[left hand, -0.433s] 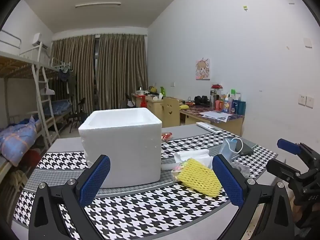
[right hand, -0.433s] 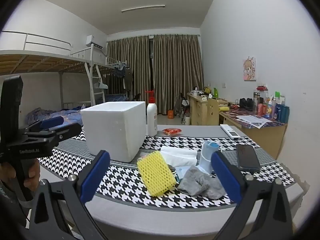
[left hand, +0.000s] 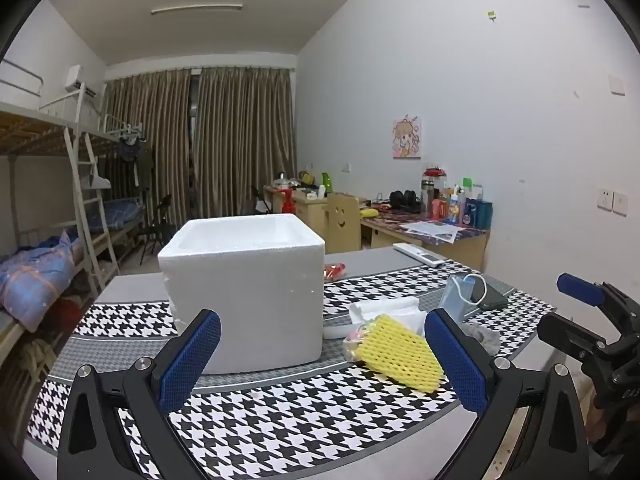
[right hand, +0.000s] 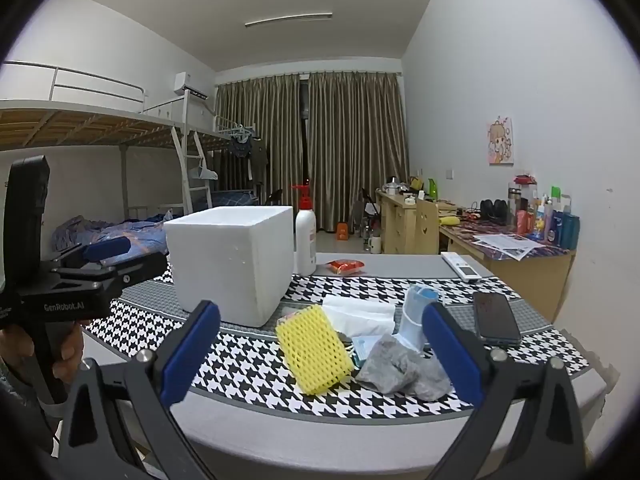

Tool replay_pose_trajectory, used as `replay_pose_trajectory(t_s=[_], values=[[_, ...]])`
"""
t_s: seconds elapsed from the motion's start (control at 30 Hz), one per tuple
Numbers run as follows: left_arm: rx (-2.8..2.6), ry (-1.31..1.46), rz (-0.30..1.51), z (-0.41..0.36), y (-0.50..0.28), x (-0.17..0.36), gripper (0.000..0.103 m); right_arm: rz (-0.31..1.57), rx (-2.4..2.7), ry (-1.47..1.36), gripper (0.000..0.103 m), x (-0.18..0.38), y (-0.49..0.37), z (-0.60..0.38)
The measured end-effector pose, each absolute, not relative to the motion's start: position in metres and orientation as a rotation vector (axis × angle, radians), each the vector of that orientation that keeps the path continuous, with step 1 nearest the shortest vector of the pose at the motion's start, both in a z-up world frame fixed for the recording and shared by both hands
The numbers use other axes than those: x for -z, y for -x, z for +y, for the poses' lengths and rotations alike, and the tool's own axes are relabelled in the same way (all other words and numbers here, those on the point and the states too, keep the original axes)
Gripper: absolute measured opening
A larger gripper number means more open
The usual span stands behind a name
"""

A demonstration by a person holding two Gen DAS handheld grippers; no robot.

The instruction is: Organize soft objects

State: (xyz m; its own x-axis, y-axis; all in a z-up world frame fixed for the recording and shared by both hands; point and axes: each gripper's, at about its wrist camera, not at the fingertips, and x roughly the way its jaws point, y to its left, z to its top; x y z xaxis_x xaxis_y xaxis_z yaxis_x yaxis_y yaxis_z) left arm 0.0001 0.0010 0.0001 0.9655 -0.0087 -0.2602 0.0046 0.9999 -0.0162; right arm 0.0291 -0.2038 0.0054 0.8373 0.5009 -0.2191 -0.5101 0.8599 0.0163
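Observation:
A white foam box [left hand: 248, 296] [right hand: 232, 264], open at the top, stands on the houndstooth tablecloth [left hand: 280, 420]. To its right lies a pile of soft things: a yellow foam net sleeve [left hand: 396, 352] [right hand: 314, 354], white tissues [left hand: 384, 306] [right hand: 360, 312], a crumpled grey cloth [right hand: 404, 366] and a blue face mask [right hand: 418, 308]. My left gripper [left hand: 322, 364] is open, empty, held short of the box. My right gripper [right hand: 320, 360] is open and empty, in front of the pile. Each gripper shows at the edge of the other's view.
A dark phone [right hand: 496, 316], a white remote [right hand: 460, 266], a red snack packet [right hand: 346, 266] and a white pump bottle [right hand: 306, 240] are on the table. Bunk beds [right hand: 100, 120] stand left, cluttered desks [right hand: 508, 248] right. A hand [right hand: 24, 356] holds the left gripper.

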Motion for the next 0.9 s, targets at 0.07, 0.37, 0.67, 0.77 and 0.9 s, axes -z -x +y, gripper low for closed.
replay_pose_trajectory(t_s=[0.07, 0.37, 0.67, 0.77, 0.9], values=[[0.003, 0.012, 0.261, 0.0001, 0.0009, 0.0001, 0.102, 0.219, -0.537, 0.043, 0.102, -0.0064, -0.0293, -0.2039], [-0.004, 0.016, 0.268, 0.0011, 0.0017, 0.0025, 0.102, 0.218, -0.535, 0.037, 0.102, -0.0031, -0.0287, -0.2034], [-0.02, 0.028, 0.273, 0.0047, 0.0, 0.0013, 0.102, 0.219, -0.531, 0.035, 0.102, -0.0036, -0.0285, -0.2042], [-0.028, 0.021, 0.272, 0.0042, -0.0004, 0.0011, 0.102, 0.219, -0.534, 0.031, 0.102, -0.0043, -0.0286, -0.2048], [-0.027, 0.022, 0.275, 0.0045, -0.0001, -0.0003, 0.102, 0.218, -0.552, 0.028, 0.102, -0.0056, -0.0282, -0.2044]])
